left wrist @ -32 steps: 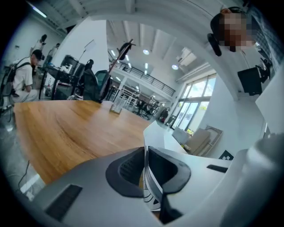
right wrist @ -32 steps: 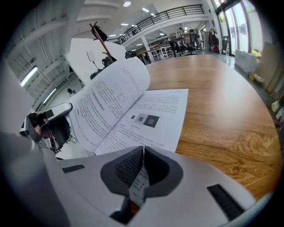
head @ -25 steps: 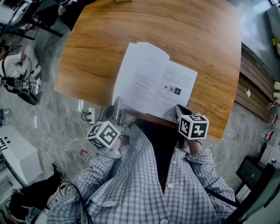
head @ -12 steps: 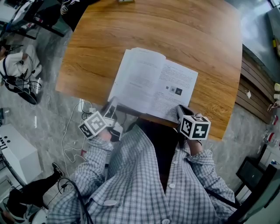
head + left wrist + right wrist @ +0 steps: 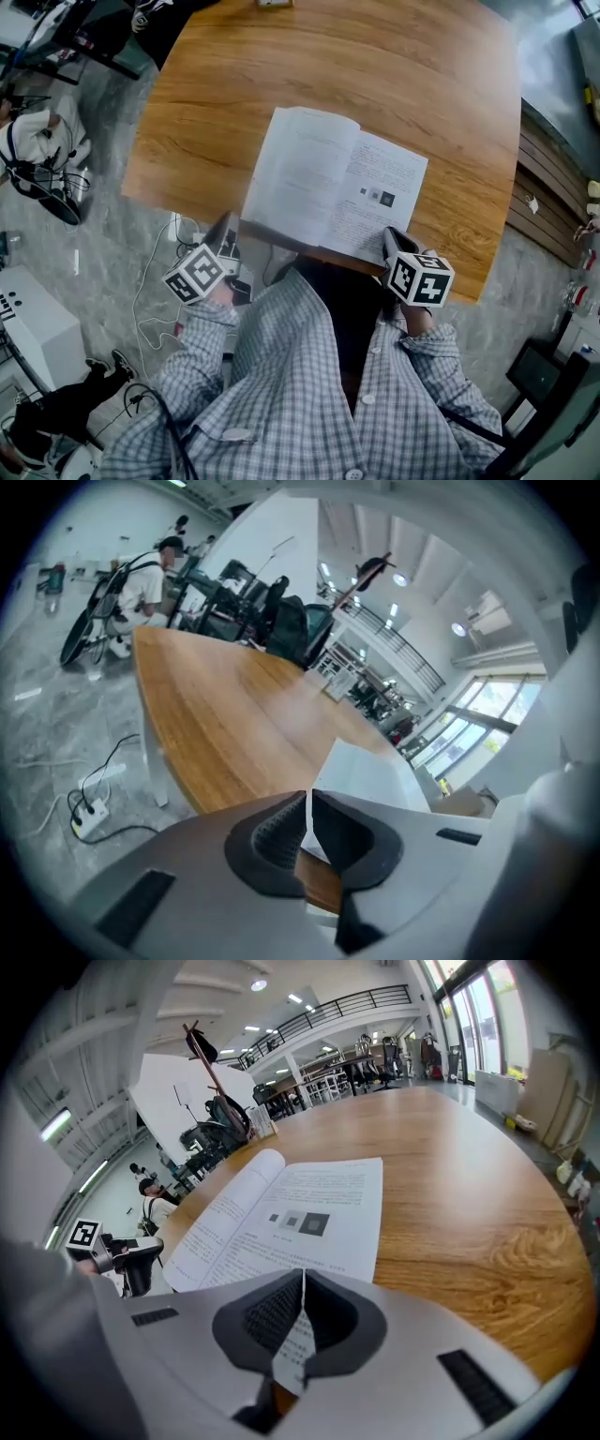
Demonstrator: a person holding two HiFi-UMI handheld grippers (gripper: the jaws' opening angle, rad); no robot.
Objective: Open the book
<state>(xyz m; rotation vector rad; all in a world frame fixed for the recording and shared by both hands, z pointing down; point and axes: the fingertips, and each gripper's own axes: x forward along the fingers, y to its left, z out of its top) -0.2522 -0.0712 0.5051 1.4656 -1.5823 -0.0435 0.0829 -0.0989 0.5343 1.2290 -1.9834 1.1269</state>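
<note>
The book (image 5: 333, 183) lies open and flat on the wooden table (image 5: 281, 66), near its front edge, with printed white pages showing. My right gripper (image 5: 394, 239) is shut on the lower corner of the right page (image 5: 291, 1213); the paper sits between its pads (image 5: 277, 1312). My left gripper (image 5: 225, 234) hangs just off the table's front edge, left of the book's near left corner (image 5: 375, 775) and apart from it. Its jaws are closing, almost together, with nothing between them; only a thin slit shows.
On the grey floor under the table's front left corner lie a power strip (image 5: 192, 246) and white cables. Chairs and bags stand at the far left (image 5: 37, 141). A small object (image 5: 272, 3) rests at the table's far edge. A wooden bench (image 5: 548, 178) runs along the right.
The left page, held raised a second ago, now lies flat on the book. My left gripper let it go and drew back to the left, off the table edge. The right gripper stayed put.
</note>
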